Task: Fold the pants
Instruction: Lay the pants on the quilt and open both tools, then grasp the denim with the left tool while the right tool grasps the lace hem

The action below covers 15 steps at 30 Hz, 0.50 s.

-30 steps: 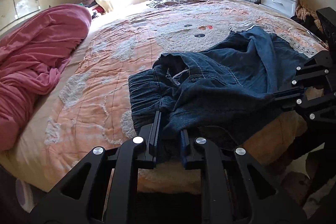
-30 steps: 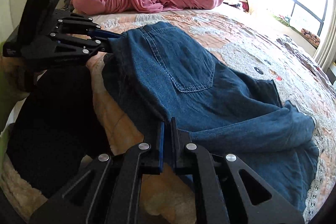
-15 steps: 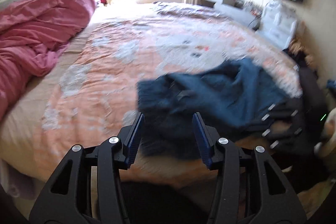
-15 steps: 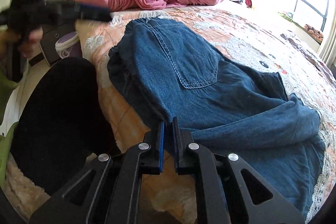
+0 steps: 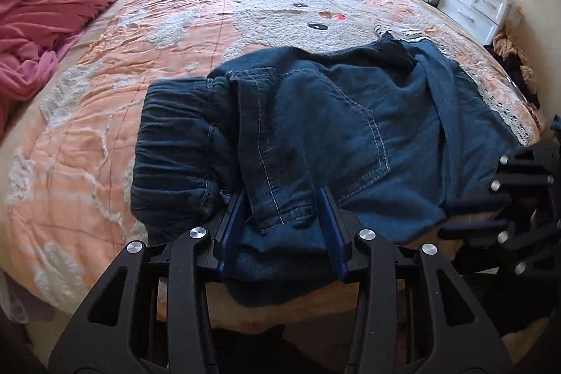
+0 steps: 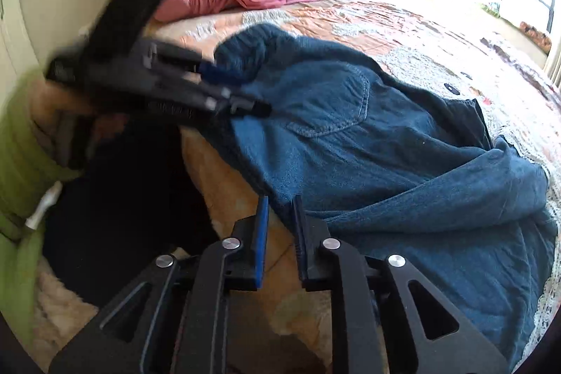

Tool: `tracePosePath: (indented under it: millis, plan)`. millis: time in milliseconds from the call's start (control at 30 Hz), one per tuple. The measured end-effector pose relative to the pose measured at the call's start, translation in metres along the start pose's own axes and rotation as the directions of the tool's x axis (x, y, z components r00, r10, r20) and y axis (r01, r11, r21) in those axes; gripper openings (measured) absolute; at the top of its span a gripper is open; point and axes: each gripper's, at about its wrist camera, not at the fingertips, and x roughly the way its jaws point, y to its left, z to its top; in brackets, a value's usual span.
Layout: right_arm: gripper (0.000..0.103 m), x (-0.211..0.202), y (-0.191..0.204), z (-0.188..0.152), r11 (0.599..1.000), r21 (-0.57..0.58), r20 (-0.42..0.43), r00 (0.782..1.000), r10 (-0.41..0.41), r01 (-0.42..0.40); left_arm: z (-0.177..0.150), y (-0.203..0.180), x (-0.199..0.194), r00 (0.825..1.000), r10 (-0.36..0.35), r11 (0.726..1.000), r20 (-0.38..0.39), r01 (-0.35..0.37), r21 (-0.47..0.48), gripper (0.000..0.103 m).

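Repositioned since the earlier frame, the left gripper (image 5: 282, 212) is closing around a denim fold of the pants (image 5: 315, 128), unclamped; their waistband lies left of it, legs running right. Right view: the right gripper (image 6: 280, 219) is opening, hem edge between the pads.

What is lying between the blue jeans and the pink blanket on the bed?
Only bare bedspread: in the left wrist view nothing lies on the peach stretch between the jeans and the pink blanket.
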Motion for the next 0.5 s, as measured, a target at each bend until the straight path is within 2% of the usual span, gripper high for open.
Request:
tracePosePath:
  millis: [67, 100, 133, 200, 333, 400, 500]
  plan:
    - [0.019, -0.014, -0.007, 0.005, 0.998, 0.045, 0.047, 0.998, 0.039, -0.042, 0.001, -0.001, -0.001, 1.0, 0.006, 1.0, -0.003, -0.006, 0.003, 0.035]
    - [0.025, -0.02, -0.011, 0.007, 0.997, 0.07, 0.078, 0.996, 0.041, -0.046, 0.001, -0.002, 0.0, 1.0, 0.012, 1.0, -0.005, -0.012, 0.009, 0.035]
    - [0.034, -0.024, -0.015, 0.01, 0.995, 0.094, 0.113, 0.993, 0.012, -0.023, 0.001, -0.003, 0.002, 1.0, 0.019, 1.0, -0.003, -0.019, 0.015, 0.035]
    - [0.037, -0.022, -0.021, 0.015, 0.991, 0.131, 0.134, 0.99, -0.03, 0.013, -0.001, -0.004, 0.002, 1.0, 0.025, 0.999, 0.001, -0.025, 0.02, 0.035]
    - [0.037, 0.006, -0.028, 0.028, 0.981, 0.174, 0.073, 0.992, -0.104, 0.09, 0.001, -0.004, 0.003, 0.999, 0.034, 0.999, 0.004, -0.034, 0.025, 0.035]
    - [0.037, 0.034, -0.034, 0.022, 0.971, 0.192, -0.066, 0.989, -0.135, 0.146, 0.0, -0.005, 0.003, 0.999, 0.039, 0.999, 0.007, -0.04, 0.03, 0.035]
    - [0.038, 0.043, -0.026, 0.014, 0.97, 0.15, -0.052, 0.982, -0.184, 0.19, 0.001, -0.007, 0.005, 0.999, 0.047, 0.998, 0.007, -0.047, 0.034, 0.035]
